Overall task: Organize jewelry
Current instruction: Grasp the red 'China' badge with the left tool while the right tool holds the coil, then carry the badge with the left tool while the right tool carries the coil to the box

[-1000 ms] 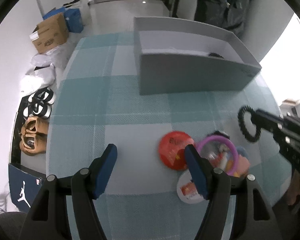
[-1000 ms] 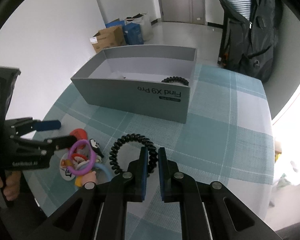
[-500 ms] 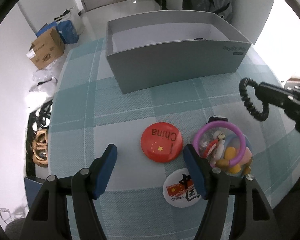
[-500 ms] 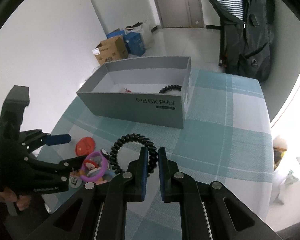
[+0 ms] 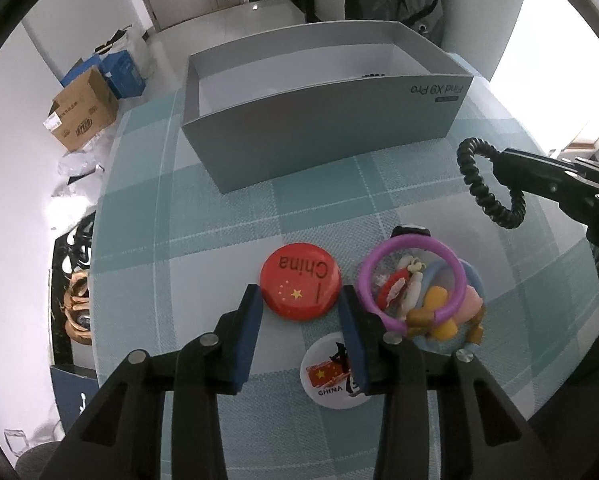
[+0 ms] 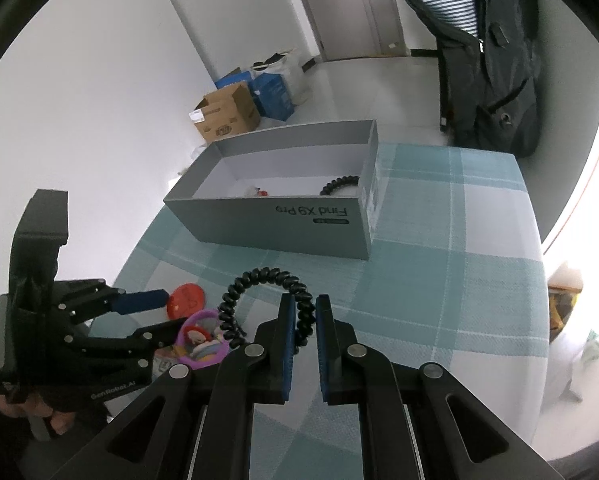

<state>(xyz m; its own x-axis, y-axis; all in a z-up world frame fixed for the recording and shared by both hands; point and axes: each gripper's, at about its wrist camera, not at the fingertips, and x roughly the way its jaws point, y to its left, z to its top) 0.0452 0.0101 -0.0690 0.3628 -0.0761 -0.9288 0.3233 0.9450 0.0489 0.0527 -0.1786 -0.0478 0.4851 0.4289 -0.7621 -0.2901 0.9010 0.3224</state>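
1. The right gripper point(image 6: 302, 322) has its blue pads pressed tight on a black coiled hair tie point(image 6: 255, 284), which loops up and to the left of the fingertips, clear of the table.
2. The left gripper point(image 5: 301, 308) points steeply down and its jaws are closing; the red "China" badge point(image 5: 300, 282) sits between and just ahead of the blue pads point(image 5: 247, 328), and from here I cannot tell whether they touch it yet.
3. Just under the left gripper's right finger lies a white "CHINA" badge point(image 5: 331, 380), partly hidden by it.
4. Right of that finger is a small heap of trinkets ringed by a purple bangle point(image 5: 413, 280), with a light-blue ring point(image 5: 473, 280) and yellow and pink pieces beneath.
5. All of this rests on a table under a teal-and-white checked cloth point(image 6: 439, 280).
6. Further out, beyond both grippers, stands an open grey box point(image 6: 299, 216) printed "Find X9 Pro"; a second black coil point(image 6: 339, 184) and a small red-and-white item point(image 6: 255, 191) lie inside.
7. Past the table, a cardboard carton point(image 6: 227, 116) and blue boxes point(image 6: 273, 94) sit on the pale floor by a white wall.
8. A dark jacket point(image 6: 491, 72) with a striped lining hangs behind the far corner, near a closed door point(image 6: 363, 8).
9. Shoes point(image 5: 77, 304) lie on the floor off the left gripper's left side.
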